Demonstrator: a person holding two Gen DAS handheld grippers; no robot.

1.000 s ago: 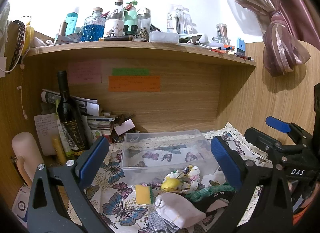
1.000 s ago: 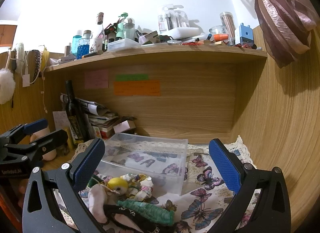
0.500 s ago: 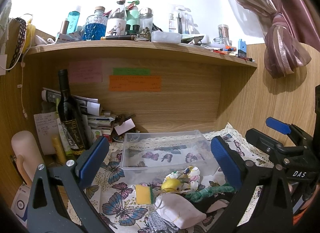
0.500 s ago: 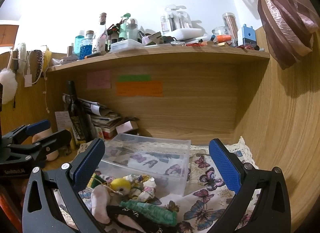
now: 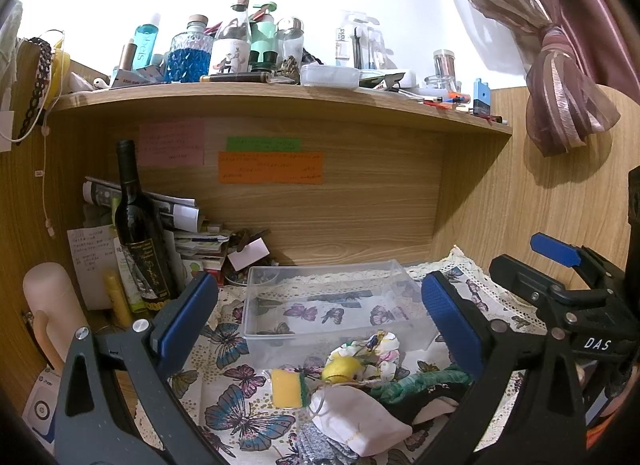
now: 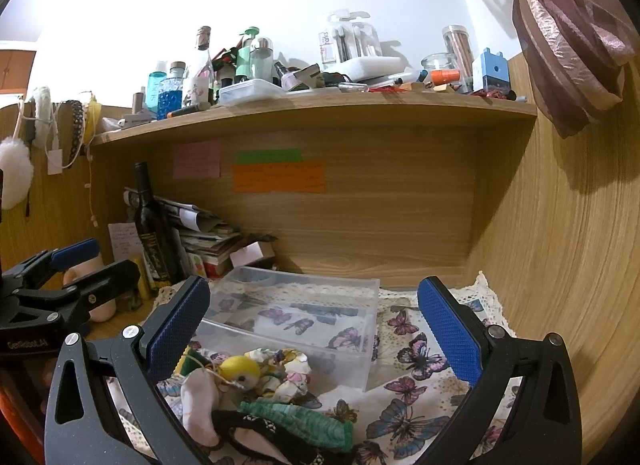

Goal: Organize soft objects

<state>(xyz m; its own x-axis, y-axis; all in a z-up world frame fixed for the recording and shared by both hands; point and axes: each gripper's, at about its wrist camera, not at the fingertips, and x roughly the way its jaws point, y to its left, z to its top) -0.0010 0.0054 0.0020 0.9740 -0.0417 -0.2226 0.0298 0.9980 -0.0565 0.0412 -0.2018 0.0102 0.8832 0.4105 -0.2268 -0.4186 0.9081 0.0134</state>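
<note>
Your left gripper (image 5: 320, 317) and right gripper (image 6: 312, 325) gape wide, holding nothing; right one reads "DAS".

Wooden desk (image 5: 120, 389) under butterfly-print cloth (image 5: 240, 417). On cloth: clear plastic bin (image 5: 332, 297), soft-item pile (image 5: 360, 393) just in front. Wine bottle (image 5: 138, 225), paper stack (image 5: 188, 233) at back left.

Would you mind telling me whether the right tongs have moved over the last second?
Yes: the right tongs drifted slightly left; the shelf shifted right in their view.
</note>
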